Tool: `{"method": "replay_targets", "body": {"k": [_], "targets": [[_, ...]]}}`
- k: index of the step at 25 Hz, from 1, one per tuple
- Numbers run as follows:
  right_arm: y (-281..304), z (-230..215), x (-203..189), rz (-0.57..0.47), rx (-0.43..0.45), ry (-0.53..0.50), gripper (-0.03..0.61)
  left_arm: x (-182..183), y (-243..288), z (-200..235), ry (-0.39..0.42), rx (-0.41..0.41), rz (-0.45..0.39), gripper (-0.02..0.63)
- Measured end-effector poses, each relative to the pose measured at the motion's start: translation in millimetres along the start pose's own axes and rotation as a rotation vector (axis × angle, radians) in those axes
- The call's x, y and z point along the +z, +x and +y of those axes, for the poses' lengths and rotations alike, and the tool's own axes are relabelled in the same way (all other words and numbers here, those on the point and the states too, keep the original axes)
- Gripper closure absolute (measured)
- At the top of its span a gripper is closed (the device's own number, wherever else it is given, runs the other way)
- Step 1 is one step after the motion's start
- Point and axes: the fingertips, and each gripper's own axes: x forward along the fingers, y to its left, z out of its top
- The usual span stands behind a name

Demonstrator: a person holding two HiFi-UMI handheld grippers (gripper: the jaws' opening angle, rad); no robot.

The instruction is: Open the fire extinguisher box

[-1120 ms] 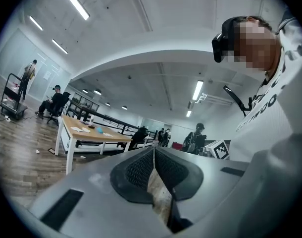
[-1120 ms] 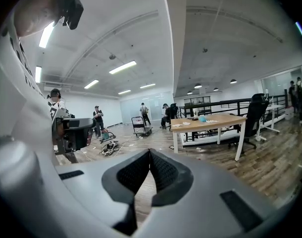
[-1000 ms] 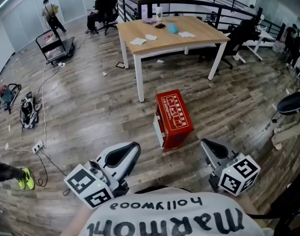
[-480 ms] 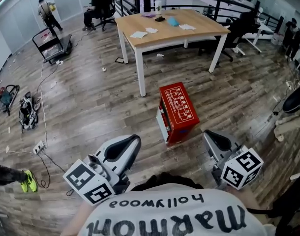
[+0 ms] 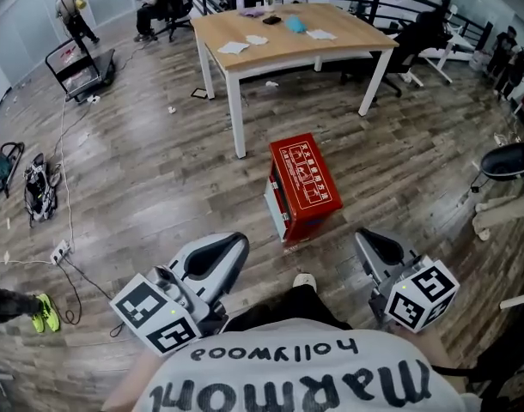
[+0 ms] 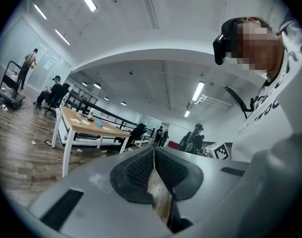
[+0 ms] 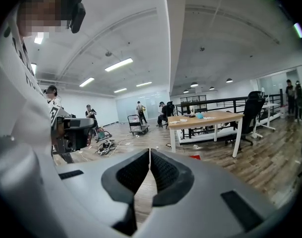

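The red fire extinguisher box [image 5: 303, 187] stands on the wooden floor in front of me, its lid with white print facing up and its paler front panel [image 5: 276, 209] turned to the left. A sliver of its red shows in the right gripper view [image 7: 194, 157]. My left gripper [image 5: 236, 240] is held low and left of the box, apart from it, jaws shut on nothing [image 6: 154, 151]. My right gripper [image 5: 362, 237] sits low and right of the box, also apart from it, its pads [image 7: 161, 170] closed together with nothing between them. The tip of a shoe [image 5: 304, 280] shows below the box.
A wooden table with white legs [image 5: 236, 118] stands just beyond the box. A power strip and cable [image 5: 61, 250] lie on the floor at left, near bags [image 5: 39, 187]. A cart [image 5: 73, 63] and seated people are at the back. Office chairs [image 5: 507, 161] stand at right.
The box sits higher in the head view, and the table has moved up the picture. A shoe tip has come into view below the box. Both grippers stay shut.
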Motion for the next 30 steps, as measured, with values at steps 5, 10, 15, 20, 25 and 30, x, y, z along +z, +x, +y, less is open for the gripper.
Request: {"method": "replay_targets", "body": {"k": [5,10,15,20,25,30], "targets": [[12,-22,6,-0.003,0.024,0.028,0.566,-1,26,9,-0.012,0.007,0.009,0.598],[26,-48,4,0.039,0.044,0.016,0.566,0,52,23,-0.035,0.037,0.017,0.598],[38,-85,1,0.071,0.055,0.038,0.566,0,84,35,-0.050,0.066,0.020,0.598],[55,-121,9,0.083,0.078,0.056,0.566,6,121,46,-0.056,0.082,0.005,0.598],[71,-155,13,0.093,0.099,0.065,0.566,10,154,57,-0.068,0.090,-0.010,0.598],[91,-179,5,0.123,0.144,0.064,0.566,-1,173,77,-0.076,0.156,0.004,0.598]]}}
